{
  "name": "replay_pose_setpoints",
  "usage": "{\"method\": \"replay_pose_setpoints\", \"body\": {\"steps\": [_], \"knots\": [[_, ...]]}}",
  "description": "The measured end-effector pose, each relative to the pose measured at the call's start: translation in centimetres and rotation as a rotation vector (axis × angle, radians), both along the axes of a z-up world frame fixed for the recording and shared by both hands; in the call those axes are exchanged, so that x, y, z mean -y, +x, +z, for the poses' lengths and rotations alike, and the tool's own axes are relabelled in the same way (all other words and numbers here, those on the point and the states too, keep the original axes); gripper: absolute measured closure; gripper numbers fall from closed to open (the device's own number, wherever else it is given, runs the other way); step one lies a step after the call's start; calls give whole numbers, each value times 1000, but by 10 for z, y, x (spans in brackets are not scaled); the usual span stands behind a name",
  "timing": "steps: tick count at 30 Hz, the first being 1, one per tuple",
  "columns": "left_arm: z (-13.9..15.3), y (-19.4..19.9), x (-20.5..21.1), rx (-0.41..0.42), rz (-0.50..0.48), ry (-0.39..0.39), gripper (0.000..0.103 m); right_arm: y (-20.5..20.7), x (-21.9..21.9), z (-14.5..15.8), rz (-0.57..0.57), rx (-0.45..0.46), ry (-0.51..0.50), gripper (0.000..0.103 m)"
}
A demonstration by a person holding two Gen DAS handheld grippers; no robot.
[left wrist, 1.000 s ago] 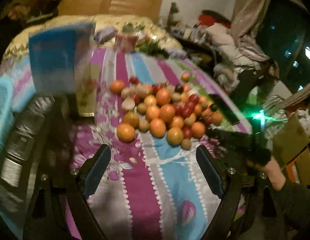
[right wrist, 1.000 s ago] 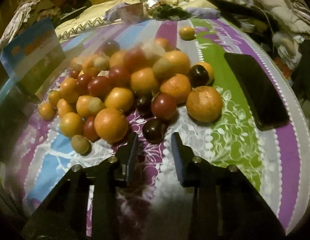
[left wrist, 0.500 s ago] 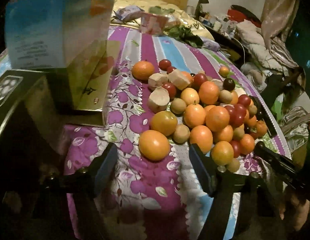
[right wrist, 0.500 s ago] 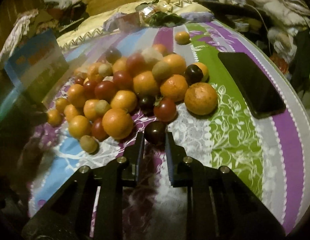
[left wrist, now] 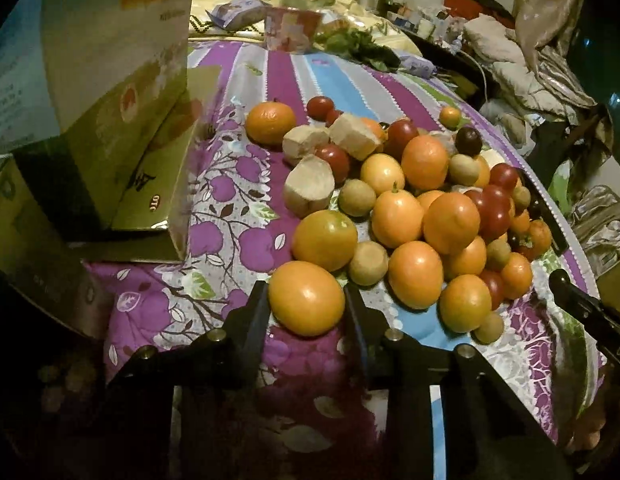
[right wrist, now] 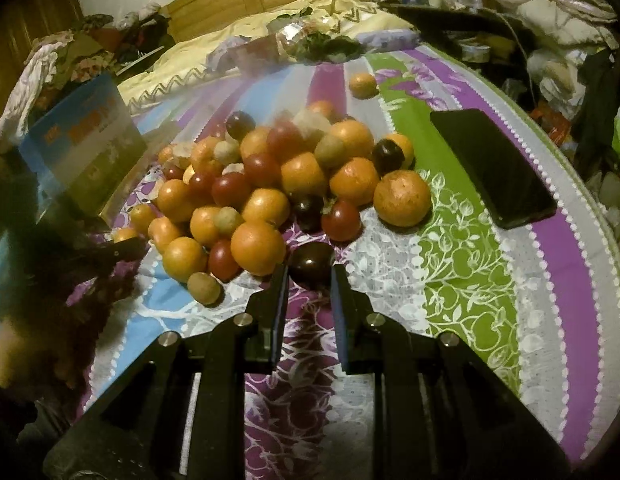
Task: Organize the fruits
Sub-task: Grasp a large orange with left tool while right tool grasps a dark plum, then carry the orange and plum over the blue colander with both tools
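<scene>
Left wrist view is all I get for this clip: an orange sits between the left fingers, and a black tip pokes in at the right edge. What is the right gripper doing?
Observer: In the right wrist view, the right gripper has its fingers on either side of a dark round fruit at the near edge of the fruit pile. I cannot tell whether they touch it.
Operator: And the dark strip beyond the pile?
Observer: That is a black phone. It lies flat on the striped bedspread, apart from the fruit.
</scene>
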State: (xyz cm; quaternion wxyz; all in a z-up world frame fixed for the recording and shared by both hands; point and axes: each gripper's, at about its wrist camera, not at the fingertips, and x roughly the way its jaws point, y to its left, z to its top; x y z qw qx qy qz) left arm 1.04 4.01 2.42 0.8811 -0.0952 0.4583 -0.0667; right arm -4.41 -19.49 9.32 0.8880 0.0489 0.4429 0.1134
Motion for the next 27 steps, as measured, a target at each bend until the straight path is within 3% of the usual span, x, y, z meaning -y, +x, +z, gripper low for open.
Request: {"method": "replay_pose_setpoints", "body": {"steps": [4, 9, 14, 20, 27], "knots": [[33, -15, -1, 49, -5, -14, 65, -1, -6, 22, -13, 19, -19, 82], [105, -48, -19, 109, 22, 31, 65, 1, -25, 64, -13, 55, -35, 82], [161, -83, -77, 139, 139, 60, 65, 3, -63, 107, 35, 104, -30, 82], [202, -123, -157, 165, 298, 67, 65, 0, -133, 144, 150, 135, -2, 82], [225, -164, -241, 177, 446, 68, 65, -3, -227, 165, 319, 118, 33, 82]]}}
